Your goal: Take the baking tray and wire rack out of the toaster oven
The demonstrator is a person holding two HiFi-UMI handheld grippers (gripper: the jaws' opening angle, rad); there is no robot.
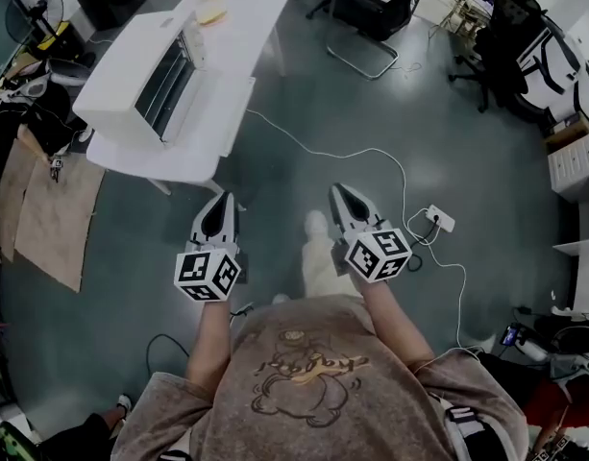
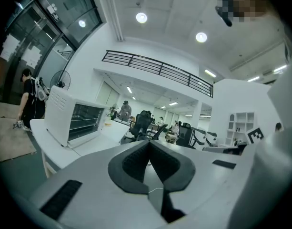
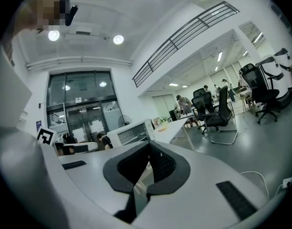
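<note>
Left tool [image 1: 220,200], right tool [image 1: 343,192] held out at waist height – both jaws fully closed, nothing gripped. White cable [image 1: 371,152] snakes across floor just ahead of feet; catching it could trip person or jerk whatever it feeds. Closed jaws must spread before reaching door, else they only knock it. Beyond, ahead-left, well apart from both tools: toaster oven [image 1: 145,75] on white worktop [image 1: 241,22], door shut – rack bars [image 2: 84,123] dim behind glass, tray not made out.

Open office, swivel chairs [image 1: 371,12], white desks [image 1: 257,6], mezzanine railing [image 2: 155,67]
</note>
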